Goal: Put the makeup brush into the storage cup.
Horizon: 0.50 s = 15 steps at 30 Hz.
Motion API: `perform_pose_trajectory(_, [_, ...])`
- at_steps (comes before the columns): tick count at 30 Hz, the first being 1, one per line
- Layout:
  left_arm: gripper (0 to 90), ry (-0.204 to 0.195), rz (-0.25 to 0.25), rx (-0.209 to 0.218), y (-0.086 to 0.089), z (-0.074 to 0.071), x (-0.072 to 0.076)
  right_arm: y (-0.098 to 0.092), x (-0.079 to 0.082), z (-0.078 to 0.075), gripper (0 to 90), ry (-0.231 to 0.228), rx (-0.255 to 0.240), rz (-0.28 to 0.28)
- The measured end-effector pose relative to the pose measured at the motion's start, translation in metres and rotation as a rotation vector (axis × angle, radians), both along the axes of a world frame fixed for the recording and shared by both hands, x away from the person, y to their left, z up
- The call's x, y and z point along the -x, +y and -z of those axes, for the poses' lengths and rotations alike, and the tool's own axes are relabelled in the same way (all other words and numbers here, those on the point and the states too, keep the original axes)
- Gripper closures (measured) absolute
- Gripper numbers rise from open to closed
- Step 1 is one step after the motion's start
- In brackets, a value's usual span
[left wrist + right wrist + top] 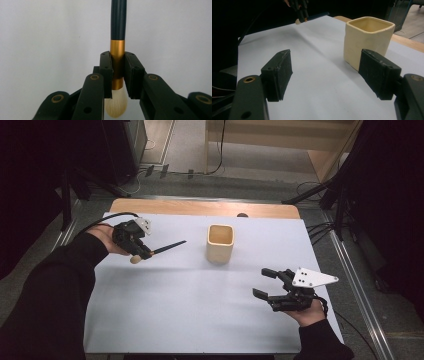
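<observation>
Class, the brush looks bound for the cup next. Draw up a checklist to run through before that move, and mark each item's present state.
1. Left gripper shut on the brush at its gold band: ok.
2. Brush lifted off the table: ok.
3. Cup upright, mouth open: ok.
4. Path from brush to cup free: ok.
5. Right gripper open, apart from the cup: ok.
6. Cup empty inside: cannot tell.

The slim brush (pixel 117 50) has a glossy dark handle, a brushed gold metal collar and soft, pale bristles. The squarish cream cup (pixel 367 40) looks like smooth matt ceramic. The white table cover (pixel 200 305) seems matt; the black jaw pads (pixel 279 72) look scuffed, rubbery.
</observation>
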<state>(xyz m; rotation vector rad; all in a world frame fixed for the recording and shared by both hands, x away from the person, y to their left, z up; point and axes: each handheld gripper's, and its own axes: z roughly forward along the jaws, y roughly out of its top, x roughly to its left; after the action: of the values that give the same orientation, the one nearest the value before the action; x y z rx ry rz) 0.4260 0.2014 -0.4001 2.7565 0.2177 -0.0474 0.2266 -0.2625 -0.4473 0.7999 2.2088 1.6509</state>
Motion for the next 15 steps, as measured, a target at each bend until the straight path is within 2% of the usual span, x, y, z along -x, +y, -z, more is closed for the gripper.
perform_pose_trajectory(2, [79.2, -0.032, -0.019, 0.059, 0.001, -0.004, 0.013, 0.0, 0.0, 0.0, 27.9, 0.0, -0.001, -0.002])
perform_pose_trajectory(3, [79.1, -0.036, -0.028, 0.099, 0.002, -0.006, 0.019, 0.001, 0.0, 0.0, 28.0, 0.001, -0.002, -0.004])
perform_pose_trajectory(5, [79.2, -0.064, -0.048, 0.149, 0.004, -0.009, 0.032, 0.002, 0.0, 0.0, 28.0, 0.002, -0.005, -0.007])
perform_pose_trajectory(6, [79.1, -0.058, -0.053, 0.172, 0.004, -0.01, 0.039, 0.002, 0.0, 0.0, 28.0, 0.003, -0.002, -0.01])
perform_pose_trajectory(7, [79.2, -0.058, -0.053, 0.172, 0.004, -0.01, 0.039, 0.003, 0.001, -0.001, 28.0, 0.003, -0.003, -0.012])
perform_pose_trajectory(8, [79.2, -0.075, -0.074, 0.21, 0.006, -0.013, 0.051, 0.003, 0.001, -0.001, 28.0, 0.0, -0.002, -0.016])
perform_pose_trajectory(9, [79.1, -0.075, -0.074, 0.21, 0.006, -0.013, 0.051, 0.004, 0.001, -0.001, 28.0, -0.002, -0.002, -0.017])
perform_pose_trajectory(10, [79.1, -0.103, -0.097, 0.251, 0.006, -0.017, 0.063, 0.004, 0.001, -0.001, 28.0, 0.0, -0.005, -0.019])
perform_pose_trajectory(11, [79.1, -0.088, -0.101, 0.273, 0.005, -0.02, 0.069, 0.005, 0.001, -0.001, 28.0, 0.0, -0.01, -0.024])
perform_pose_trajectory(12, [79.1, -0.102, -0.107, 0.291, 0.004, -0.024, 0.075, 0.005, 0.001, -0.002, 28.0, -0.001, -0.013, -0.028])
perform_pose_trajectory(13, [79.1, -0.087, -0.111, 0.309, 0.002, -0.027, 0.08, 0.006, 0.002, -0.002, 28.0, -0.001, -0.014, -0.029])
perform_pose_trajectory(14, [79.1, -0.09, -0.112, 0.318, 0.0, -0.03, 0.088, 0.006, 0.002, -0.002, 28.0, 0.0, -0.015, -0.032])
perform_pose_trajectory(15, [79.1, -0.09, -0.112, 0.318, 0.0, -0.03, 0.088, 0.006, 0.002, -0.002, 28.0, 0.0, -0.015, -0.032])
